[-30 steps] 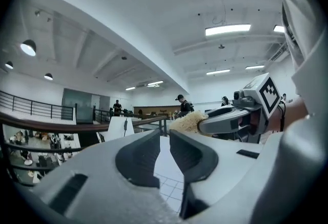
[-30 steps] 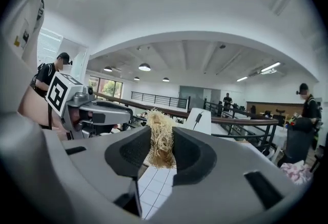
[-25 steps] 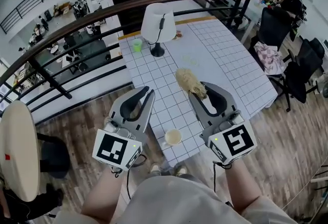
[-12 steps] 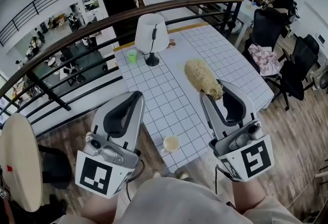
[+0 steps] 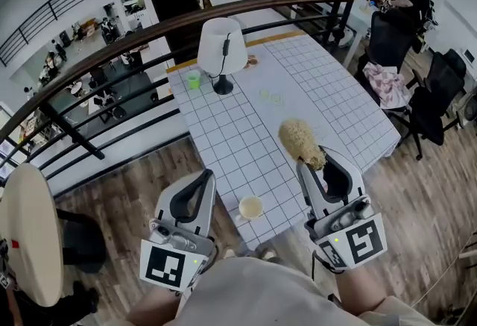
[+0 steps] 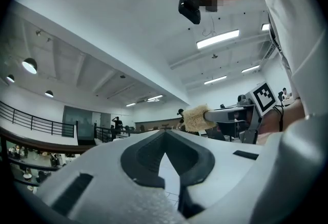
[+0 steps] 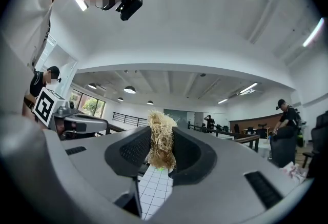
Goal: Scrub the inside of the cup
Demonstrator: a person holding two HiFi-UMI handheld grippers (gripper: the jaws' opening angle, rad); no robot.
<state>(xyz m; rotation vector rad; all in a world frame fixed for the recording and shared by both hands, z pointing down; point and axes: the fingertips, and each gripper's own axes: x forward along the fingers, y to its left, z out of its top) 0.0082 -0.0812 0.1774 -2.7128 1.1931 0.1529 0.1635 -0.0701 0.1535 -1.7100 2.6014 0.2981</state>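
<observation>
A small cream cup (image 5: 251, 207) stands on the white gridded table (image 5: 298, 86) near its front edge, between my two grippers. My right gripper (image 5: 317, 161) is shut on a straw-coloured fibrous scrubber (image 5: 300, 141), which sticks out past the fingertips above the table, up and right of the cup. In the right gripper view the scrubber (image 7: 161, 141) fills the gap between the jaws of the right gripper (image 7: 161, 131). My left gripper (image 5: 206, 176) hangs left of the cup, off the table's edge. Its jaws have just been closing, and they meet with nothing between them (image 6: 164, 134).
A white table lamp (image 5: 222, 45) and a small green cup (image 5: 194, 79) stand at the table's far end. A dark railing (image 5: 149, 22) runs behind it. Chairs draped with clothes (image 5: 402, 86) sit to the right, and a round pale seat back (image 5: 30, 227) to the left.
The left gripper's jaws have gone from a small gap to fully closed. Both grippers rose, then came back toward me, and the scrubber now hangs nearer the cup.
</observation>
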